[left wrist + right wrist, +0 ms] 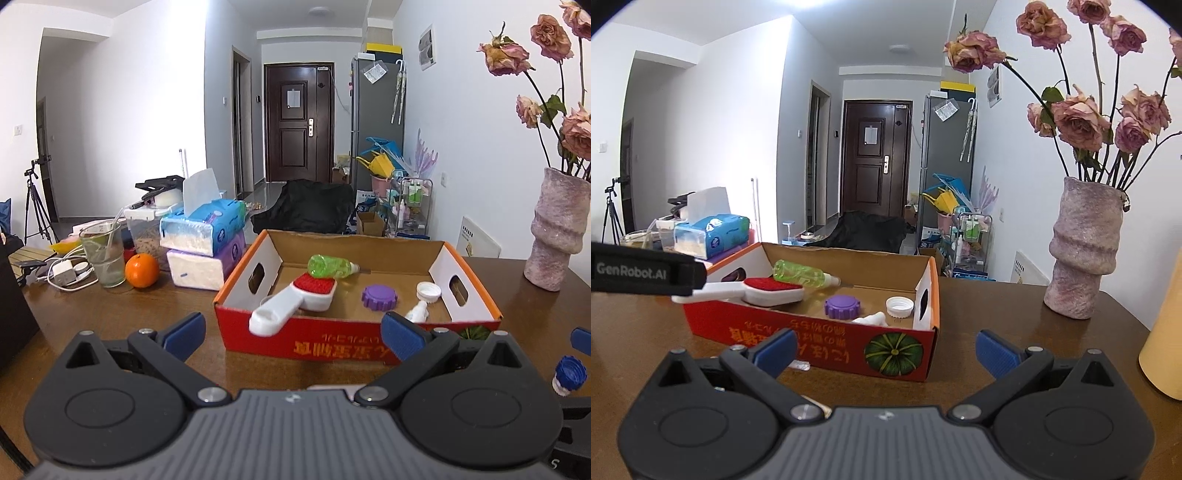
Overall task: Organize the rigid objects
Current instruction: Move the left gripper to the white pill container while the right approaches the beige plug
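Observation:
A red cardboard box [332,345] [820,334] stands open on the brown table [103,314]. Inside lie a green bottle [332,266] [799,275], a white brush with red bristles [295,301] [768,291], a purple cap [379,297] [841,306], a white cap [428,291] [900,307] and a small white bottle [417,314] [871,318]. A small blue-capped bottle [569,373] lies on the table right of the box. My left gripper [293,336] is open and empty before the box. My right gripper [885,352] is open and empty at the box's right front corner.
A pink vase of dried roses [554,236] [1082,251] stands at the right. Left of the box are tissue packs [203,240], an orange [142,270], a glass [103,254] and cables. A yellow object [1163,332] stands at the far right.

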Available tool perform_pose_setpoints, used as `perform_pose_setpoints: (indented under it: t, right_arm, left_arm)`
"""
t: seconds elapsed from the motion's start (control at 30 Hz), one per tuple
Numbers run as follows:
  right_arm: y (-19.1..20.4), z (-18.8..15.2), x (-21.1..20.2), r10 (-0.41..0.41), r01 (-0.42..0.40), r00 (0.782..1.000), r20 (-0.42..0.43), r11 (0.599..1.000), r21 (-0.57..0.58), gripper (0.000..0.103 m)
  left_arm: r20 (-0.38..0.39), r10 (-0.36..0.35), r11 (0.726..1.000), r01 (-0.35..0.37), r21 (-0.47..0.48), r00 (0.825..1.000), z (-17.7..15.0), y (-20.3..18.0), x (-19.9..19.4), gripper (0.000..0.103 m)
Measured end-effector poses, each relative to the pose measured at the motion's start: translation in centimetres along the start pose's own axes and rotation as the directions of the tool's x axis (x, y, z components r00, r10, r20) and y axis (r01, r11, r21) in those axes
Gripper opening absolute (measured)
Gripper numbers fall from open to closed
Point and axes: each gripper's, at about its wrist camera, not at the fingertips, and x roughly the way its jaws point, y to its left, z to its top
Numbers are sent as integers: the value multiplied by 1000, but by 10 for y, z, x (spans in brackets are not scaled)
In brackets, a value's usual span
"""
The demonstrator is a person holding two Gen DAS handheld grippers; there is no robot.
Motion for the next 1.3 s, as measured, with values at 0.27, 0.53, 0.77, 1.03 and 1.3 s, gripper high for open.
perform_pose_setpoints:
  t: [0.27,0.53,0.77,1.03,1.3]
  right_arm:
    - [-4,-12,-22,-1,2,1000,-9,1000,21,103]
    - [-7,-24,-36,-10,11,1000,-25,999,33,103]
    - [-12,-33,-41,-20,22,999,-43,999,39,103]
    - [-21,-40,-34,-37,42,997,-75,997,64,103]
    - [-26,-45,-24,-52,60,993,-107,995,78,103]
  left_arm:
    - [-8,-11,1000,11,12,1000,-12,-4,-19,103]
    - [-41,-16,1000,16,4,999,-26,-3,-27,103]
    - [-75,-17,1000,17,1,997,-37,-3,-27,103]
    - [-146,-20,1000,22,17,989,-52,-8,-9,103]
    - [-217,-13,999,23,42,976,-66,-13,20,103]
